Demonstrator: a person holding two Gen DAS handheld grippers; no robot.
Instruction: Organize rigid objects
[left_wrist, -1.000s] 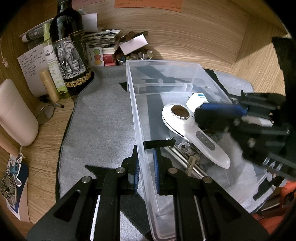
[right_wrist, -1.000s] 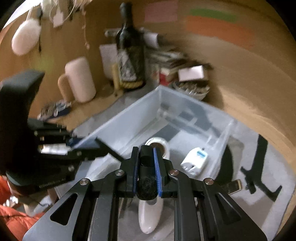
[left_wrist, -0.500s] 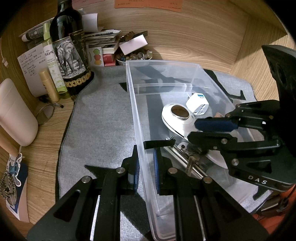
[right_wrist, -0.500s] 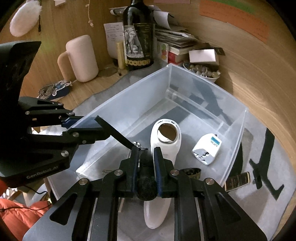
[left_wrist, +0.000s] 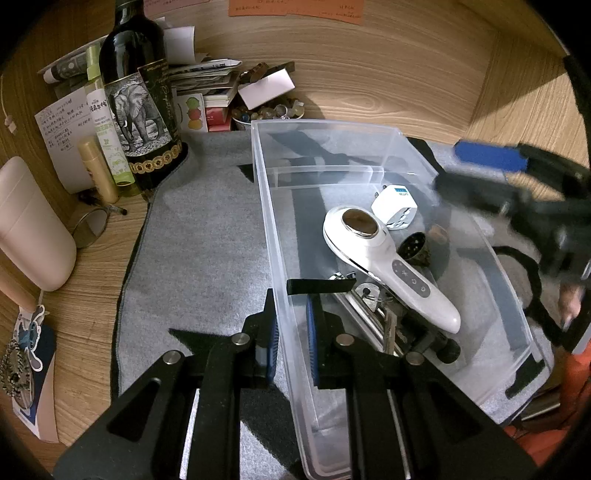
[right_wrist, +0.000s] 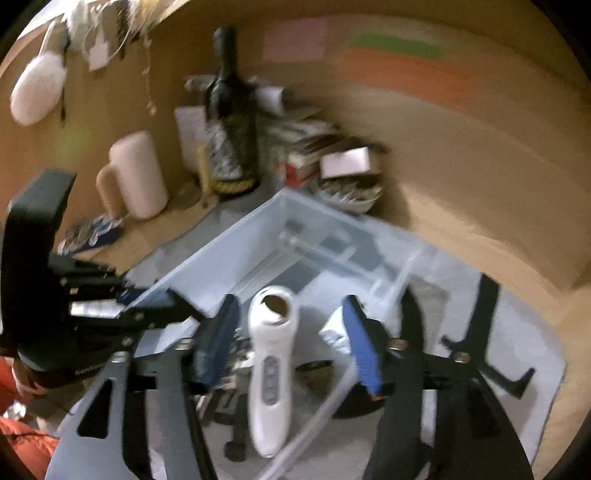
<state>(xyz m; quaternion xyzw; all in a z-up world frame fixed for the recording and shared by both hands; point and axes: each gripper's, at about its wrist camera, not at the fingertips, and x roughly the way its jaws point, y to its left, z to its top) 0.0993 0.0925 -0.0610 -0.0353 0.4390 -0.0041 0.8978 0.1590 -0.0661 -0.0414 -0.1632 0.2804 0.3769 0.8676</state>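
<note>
The left gripper (left_wrist: 290, 341) is clamped on the near wall of the clear plastic rectangular bin (left_wrist: 369, 127), steadying it. The right gripper (right_wrist: 291, 345), jaws apart and empty, hangs above the bin; the white plastic handheld device (left_wrist: 388, 266) lies inside, on the bin floor.

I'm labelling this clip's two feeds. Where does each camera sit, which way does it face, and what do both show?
Left wrist: on the left gripper, looking along fingers clamping the clear bin wall; the right gripper shows at right.
Right wrist: on the open right gripper, looking down into the bin; the left gripper shows at left.
Shared: bin, white handheld device, wine bottle.
</note>
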